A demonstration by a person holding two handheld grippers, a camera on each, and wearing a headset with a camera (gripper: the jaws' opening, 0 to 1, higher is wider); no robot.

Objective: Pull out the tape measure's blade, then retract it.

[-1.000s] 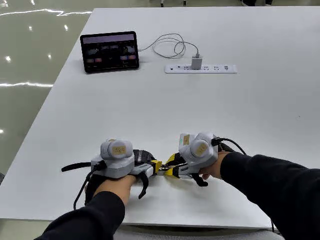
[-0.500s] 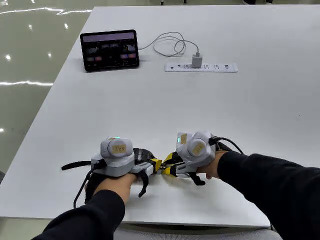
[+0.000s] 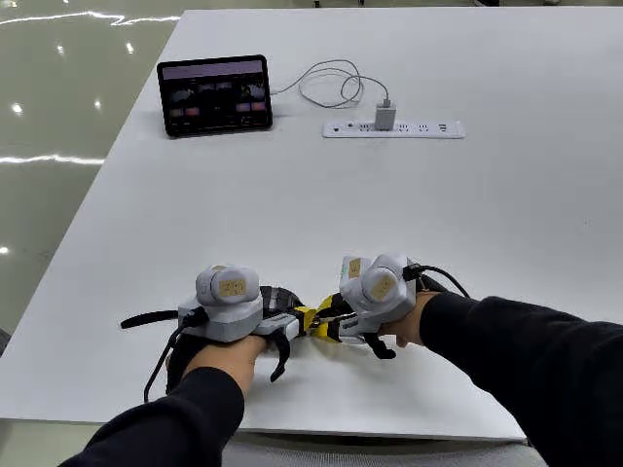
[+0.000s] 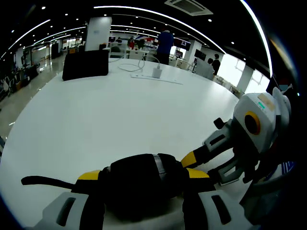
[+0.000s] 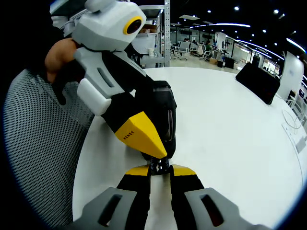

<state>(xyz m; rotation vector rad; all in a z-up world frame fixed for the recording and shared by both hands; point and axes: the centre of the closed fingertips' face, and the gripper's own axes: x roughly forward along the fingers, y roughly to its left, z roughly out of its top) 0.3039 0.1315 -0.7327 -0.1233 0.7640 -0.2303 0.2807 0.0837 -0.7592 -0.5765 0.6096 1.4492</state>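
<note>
1. A person's two dark-sleeved arms reach over the near edge of a broad white table (image 3: 409, 214), each hand holding a grey two-jaw gripper with yellow-tipped jaws.
2. The left gripper (image 4: 142, 175) has its jaws spread wide around a rounded black tape measure (image 4: 136, 184) with a grey band, and clamps the casing from both sides.
3. The tape measure sits low over the table near the front edge, between the two hands. A thin black strap (image 4: 45, 182) trails from its side.
4. The right gripper (image 5: 160, 170) points at the casing's mouth. Its jaws are nearly closed and pinch a small metal blade tip (image 5: 160, 164).
5. The blade tip lies just beside the casing. How much blade is out is hard to judge, but it seems very little.
6. One yellow tip of the left gripper touches or nearly touches the right gripper's jaws.
7. At the far side of the table stand a black tablet (image 3: 214, 94) with a lit screen and a white power strip (image 3: 393, 128). A white charger (image 3: 385, 117) is plugged into the strip, with a looped white cable (image 3: 326, 86).
</note>
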